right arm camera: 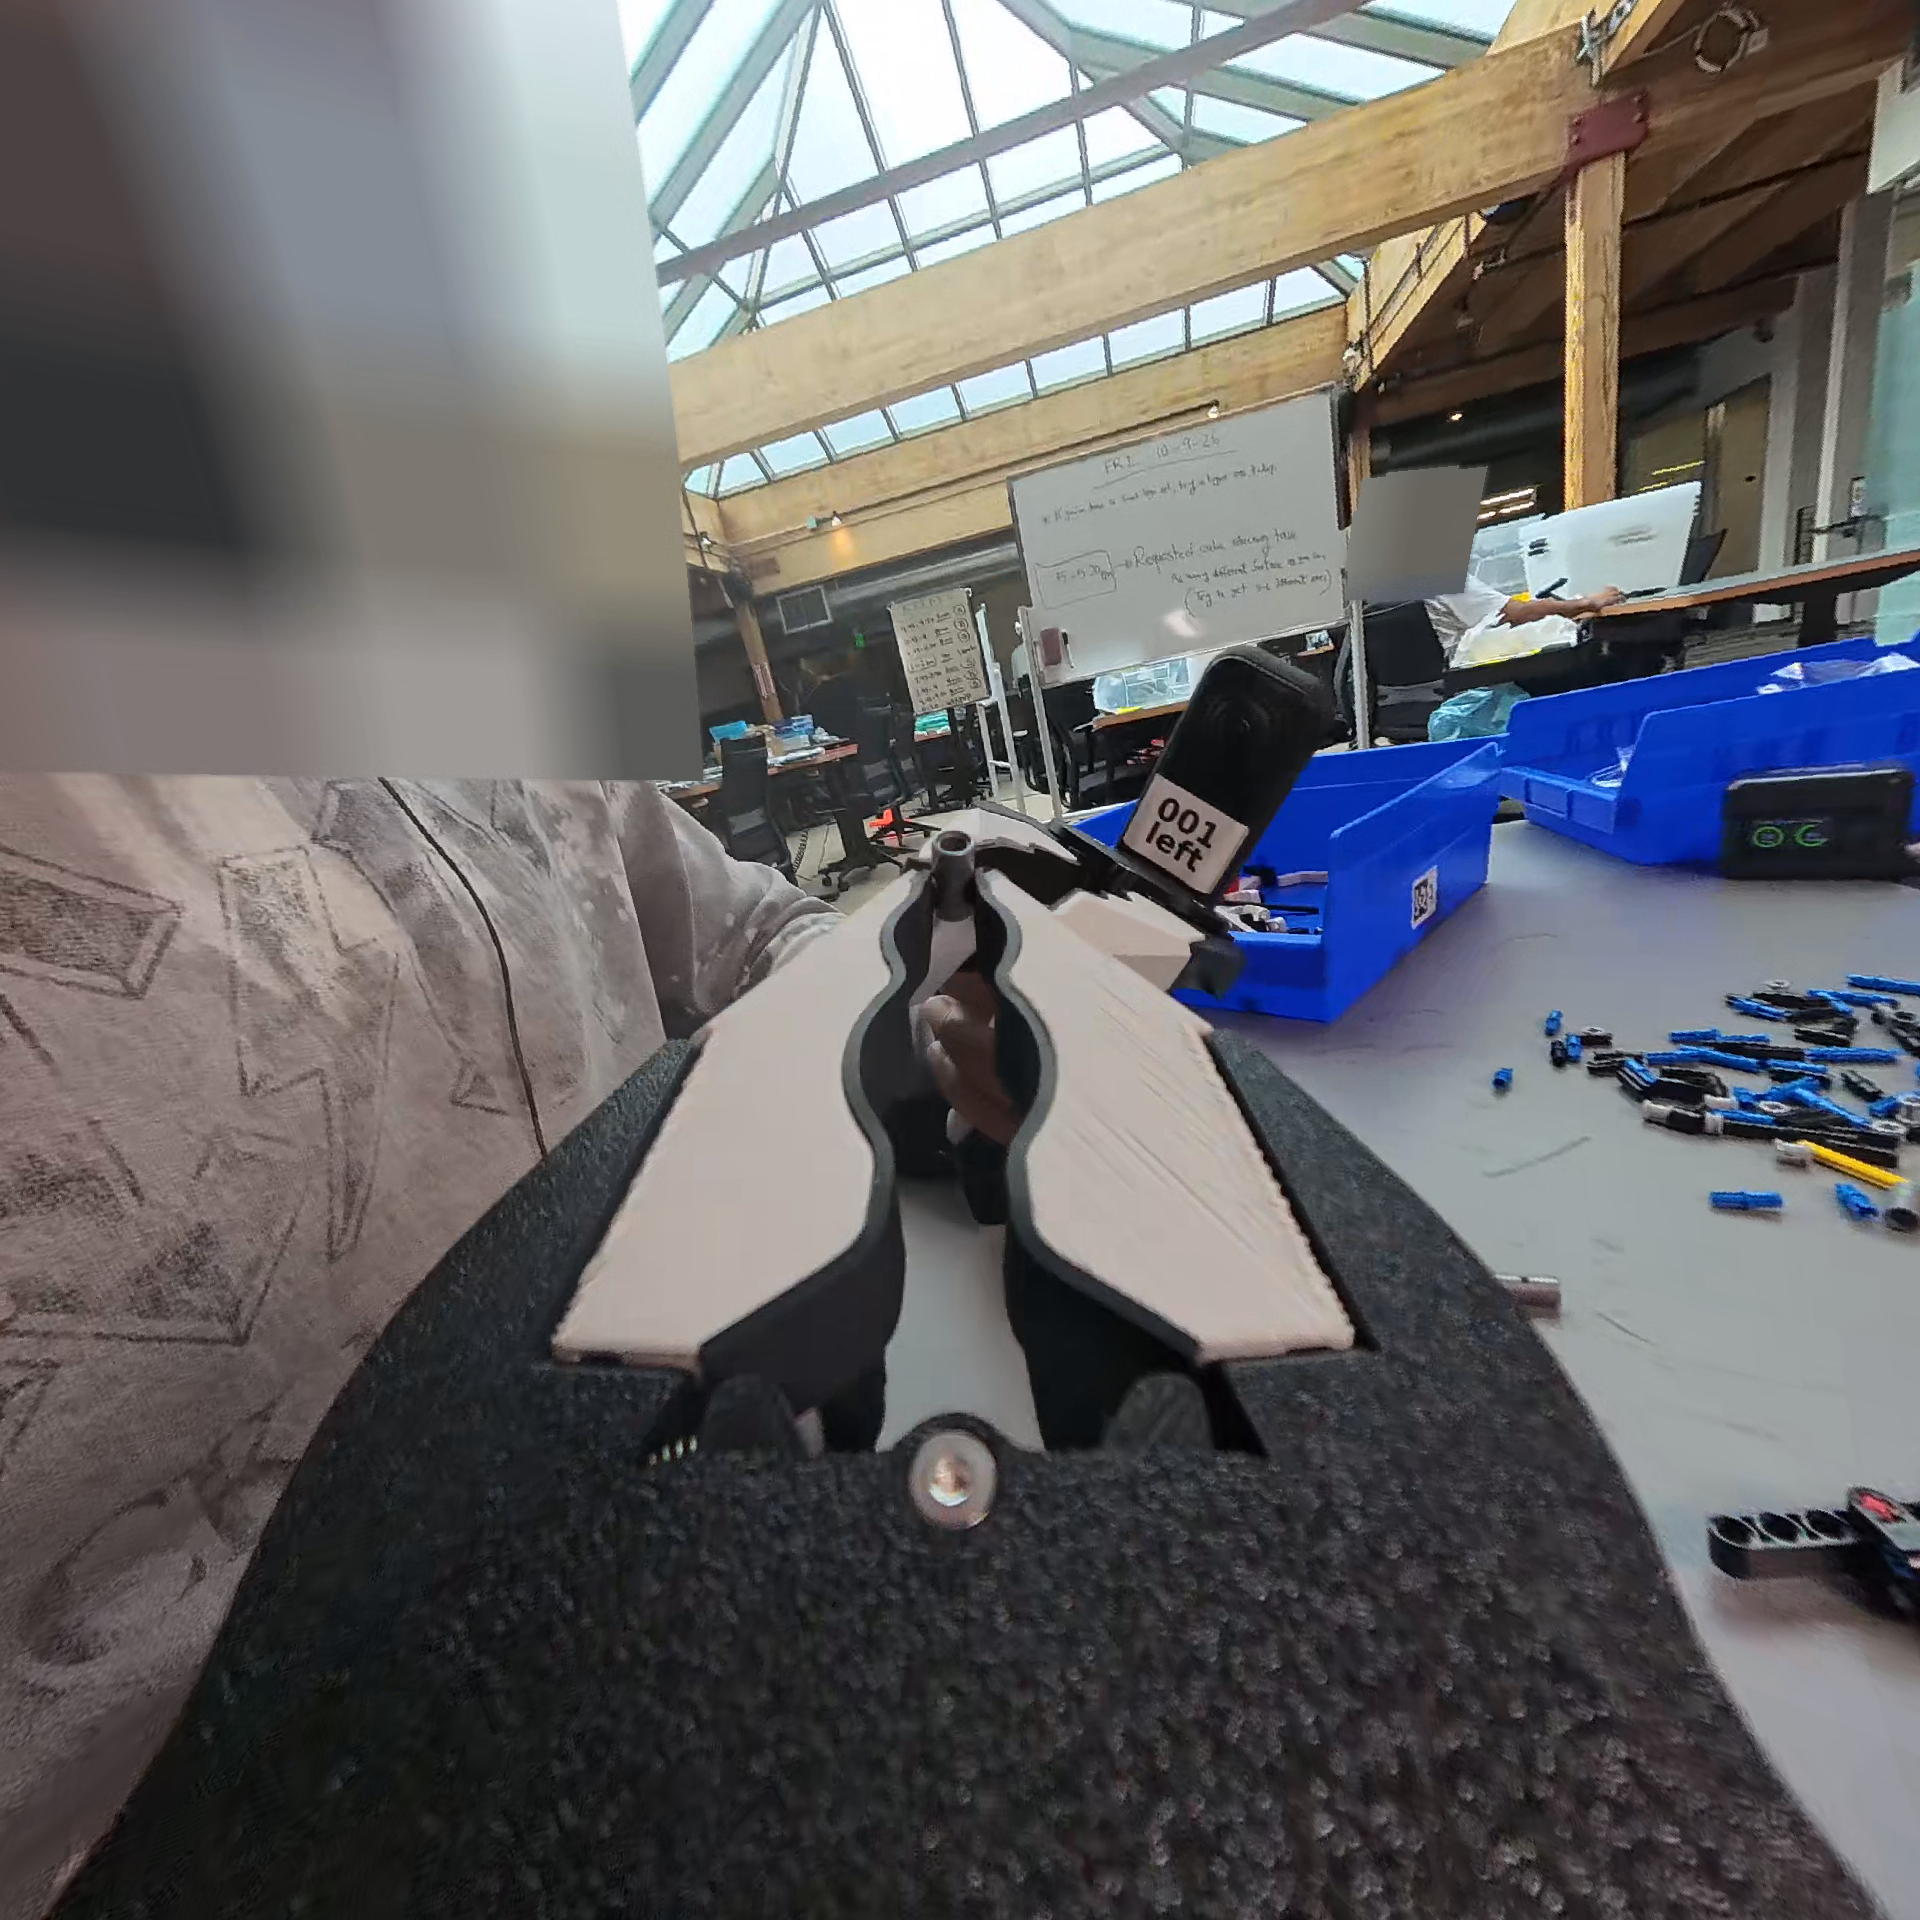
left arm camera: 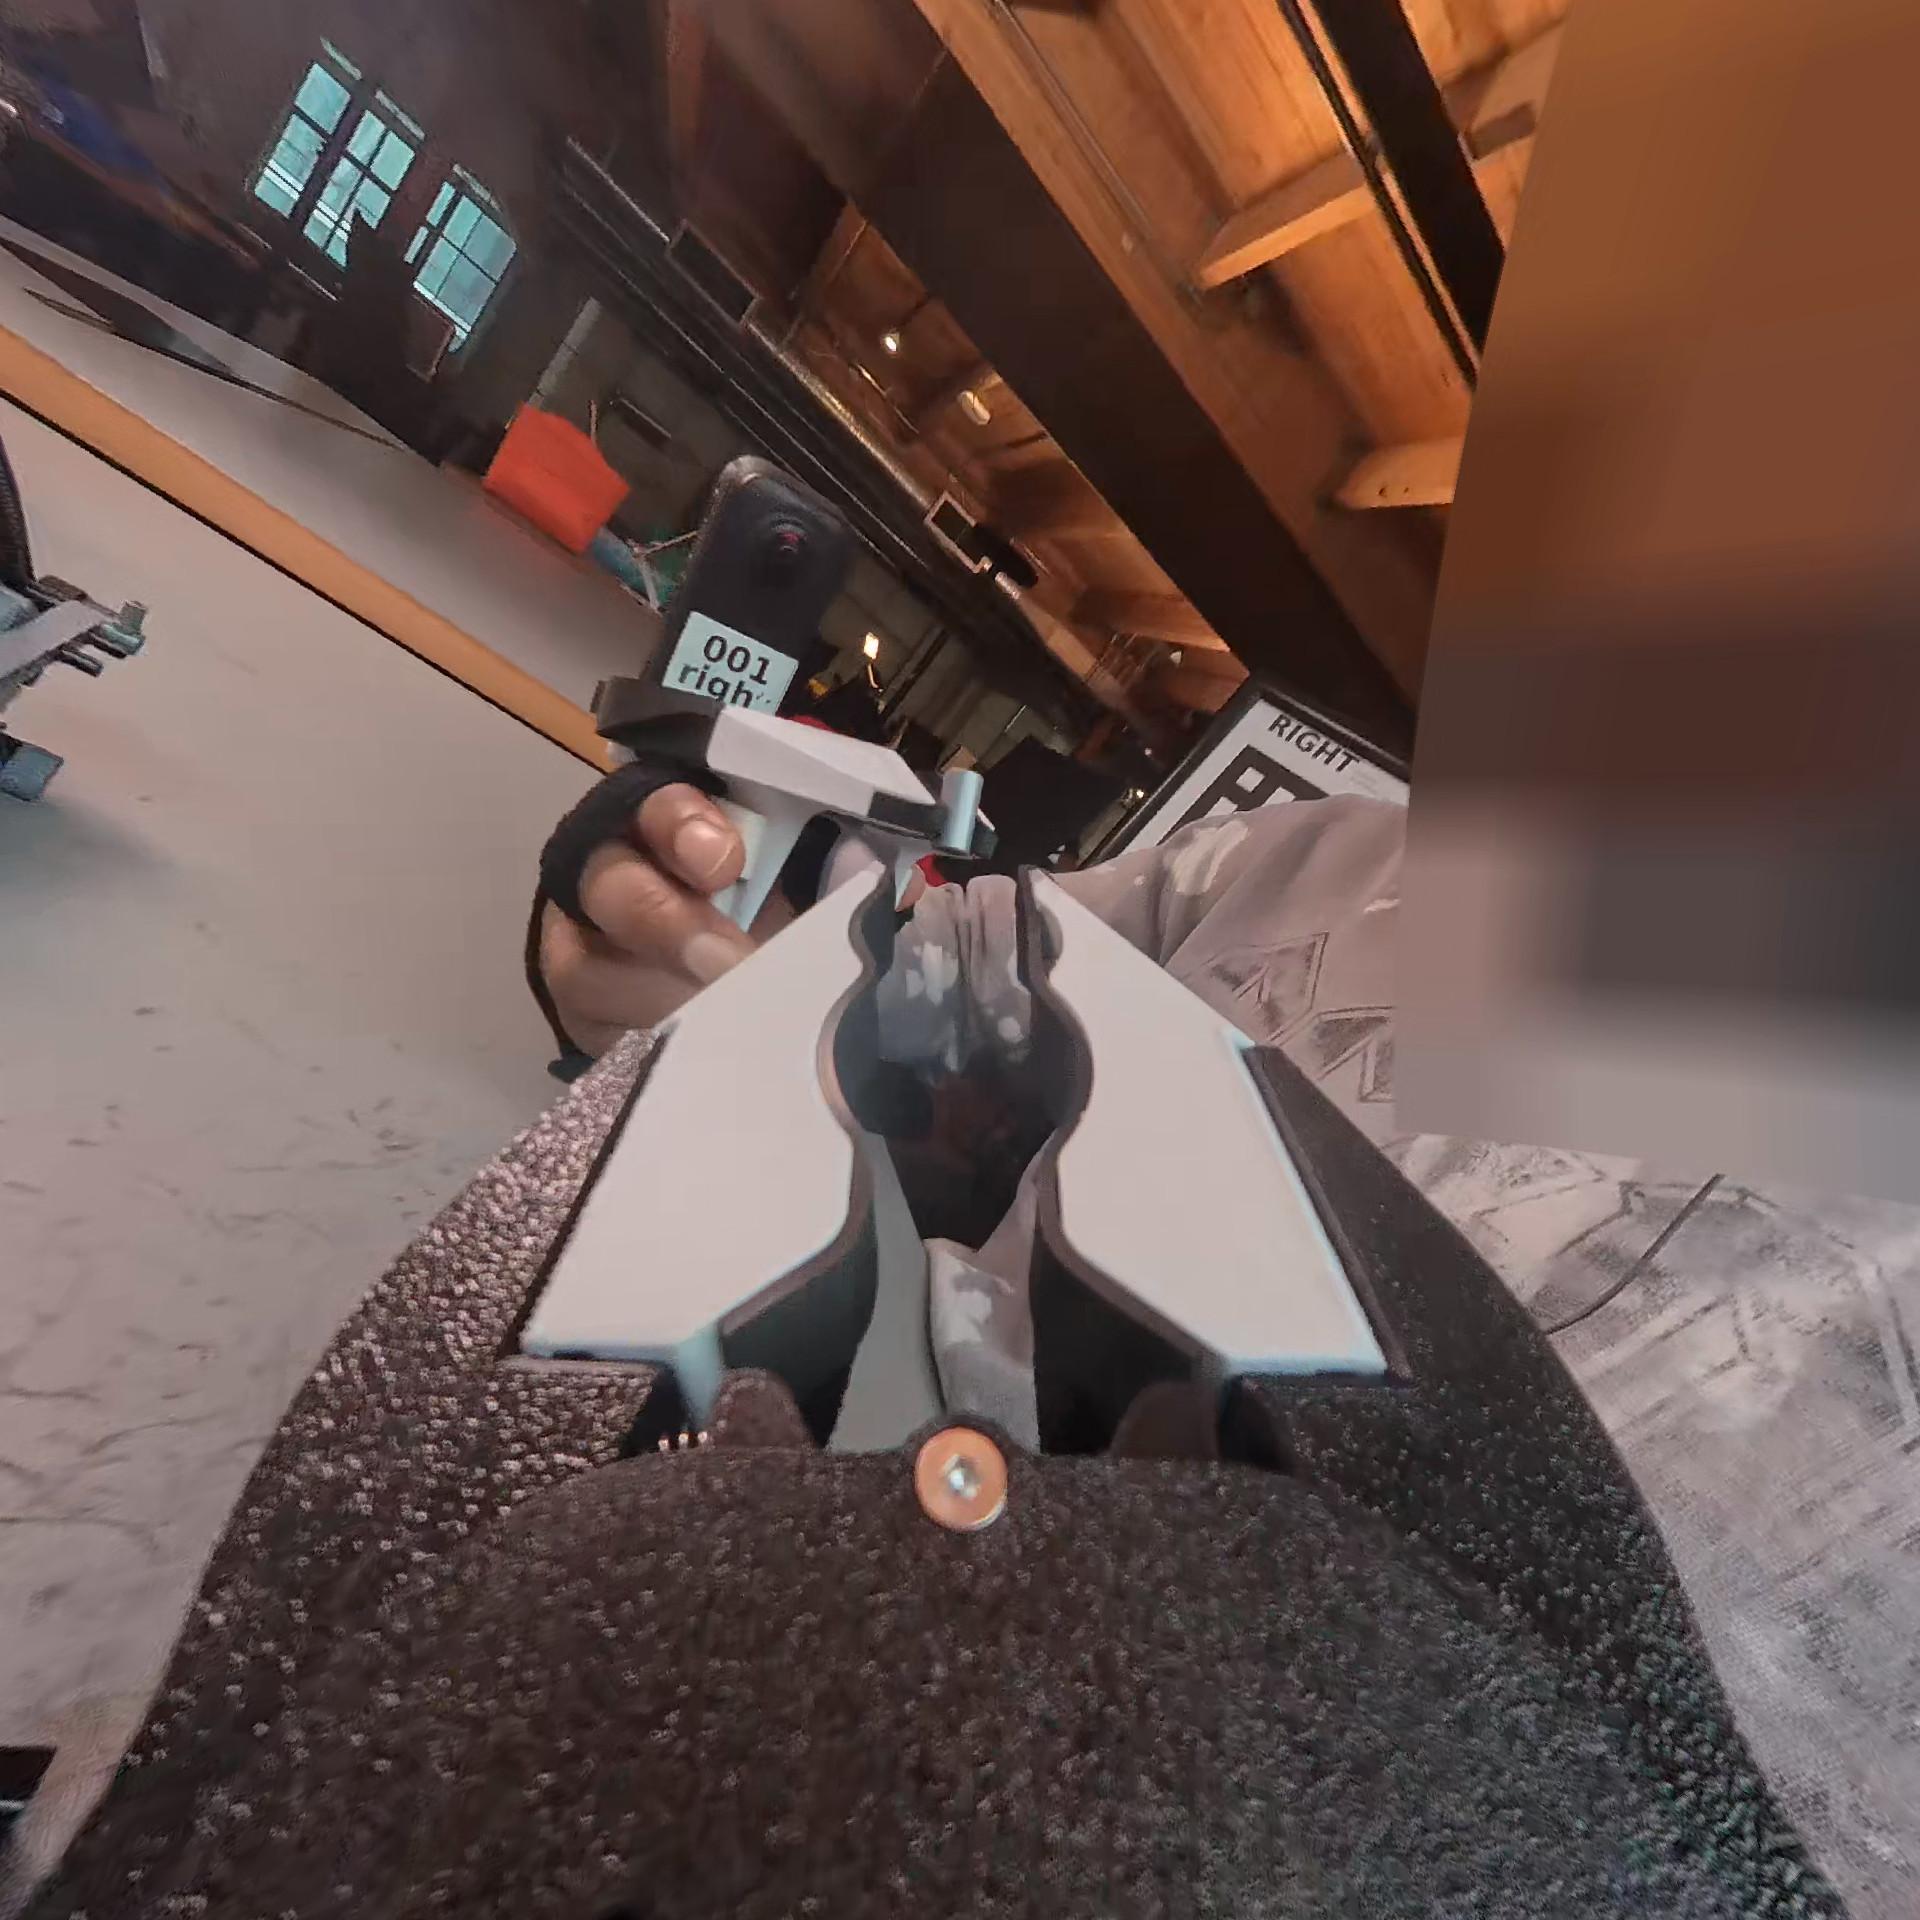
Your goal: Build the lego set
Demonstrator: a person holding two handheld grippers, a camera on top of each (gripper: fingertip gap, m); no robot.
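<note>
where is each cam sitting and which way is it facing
Left wrist view: on the left hand-held gripper, tilted up toward the right hand-held gripper; a hand and grey sleeve show.
Right wrist view: on the right hand-held gripper, facing the left one, blue bins and loose lego pieces.
Shared: both hand-held grippers, small grey piece.

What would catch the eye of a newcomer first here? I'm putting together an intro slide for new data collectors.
Probably the right gripper, raised between the two views with a small grey peg pinched at its fingers, and the left gripper facing it, tips apart and empty. Next, the scatter of blue and black building pieces on the grey table to the right, with blue bins behind.
</note>
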